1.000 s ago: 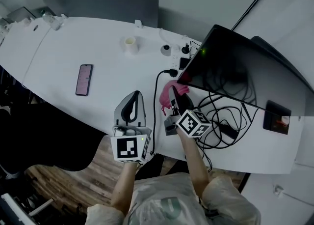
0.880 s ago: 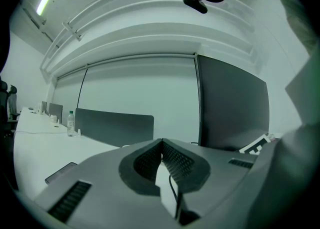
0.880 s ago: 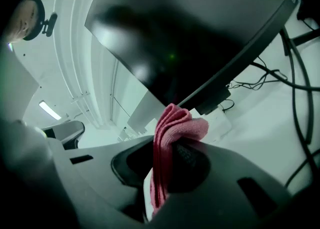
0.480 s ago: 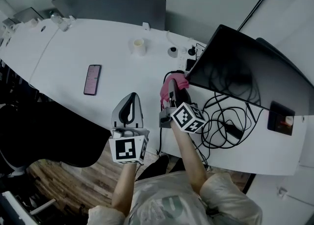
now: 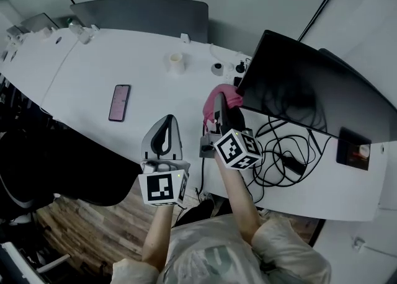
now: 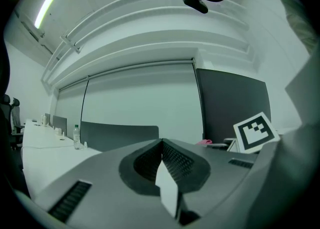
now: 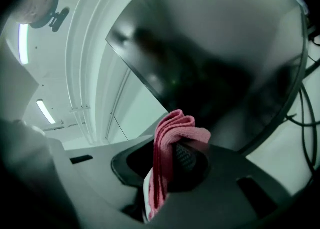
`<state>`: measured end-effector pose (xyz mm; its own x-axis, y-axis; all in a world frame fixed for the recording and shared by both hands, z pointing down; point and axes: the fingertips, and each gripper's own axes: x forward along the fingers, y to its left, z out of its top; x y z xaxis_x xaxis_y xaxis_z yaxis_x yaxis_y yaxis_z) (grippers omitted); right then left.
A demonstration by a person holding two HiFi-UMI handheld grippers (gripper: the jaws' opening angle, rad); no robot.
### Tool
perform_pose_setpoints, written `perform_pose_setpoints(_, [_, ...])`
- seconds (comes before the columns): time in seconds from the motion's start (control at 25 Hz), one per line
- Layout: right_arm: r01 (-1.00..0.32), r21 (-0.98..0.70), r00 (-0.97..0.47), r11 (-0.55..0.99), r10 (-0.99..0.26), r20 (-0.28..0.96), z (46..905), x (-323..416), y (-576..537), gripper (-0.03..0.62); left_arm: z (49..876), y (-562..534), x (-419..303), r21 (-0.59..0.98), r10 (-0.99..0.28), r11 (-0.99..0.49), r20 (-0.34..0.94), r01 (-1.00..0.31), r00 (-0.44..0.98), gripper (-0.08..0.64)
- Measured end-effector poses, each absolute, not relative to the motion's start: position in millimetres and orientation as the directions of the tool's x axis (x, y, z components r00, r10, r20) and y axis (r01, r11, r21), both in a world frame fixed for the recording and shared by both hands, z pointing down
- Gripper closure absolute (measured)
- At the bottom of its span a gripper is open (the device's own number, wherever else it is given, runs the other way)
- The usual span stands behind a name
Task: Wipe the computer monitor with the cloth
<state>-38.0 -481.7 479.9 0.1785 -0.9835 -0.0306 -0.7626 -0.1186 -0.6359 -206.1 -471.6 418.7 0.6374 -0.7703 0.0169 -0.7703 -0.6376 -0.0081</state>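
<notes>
Both forearms reach forward. The left hand-held gripper (image 5: 169,121) has its jaws together; the right hand-held gripper (image 5: 219,109) clamps a pink cloth (image 5: 226,95).

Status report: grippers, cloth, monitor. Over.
Right gripper shut on pink cloth, at the near corner of the monitor; contact unconfirmed. Left gripper shut, empty, over the desk edge. Cables lie below the monitor, off the screen.
</notes>
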Motion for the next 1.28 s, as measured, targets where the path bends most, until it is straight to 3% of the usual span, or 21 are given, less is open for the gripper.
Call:
perform_pose_setpoints(0.8, [-0.865,-0.501,0.164,0.026,-0.929,-0.332,242.4,-49.6,-472.4,0.537,326.6,-477.2,-226.5,0.085,-0.805,-0.584,-0.189,-0.807,0.563,0.546])
perform_pose_setpoints(1.28, [-0.841,-0.538,0.176,0.06,-0.909,-0.377,213.5,-50.1,-465.6,0.537,300.1,-470.6,-238.9,0.022,-0.803,-0.574,-0.213,-0.819,0.557,0.546])
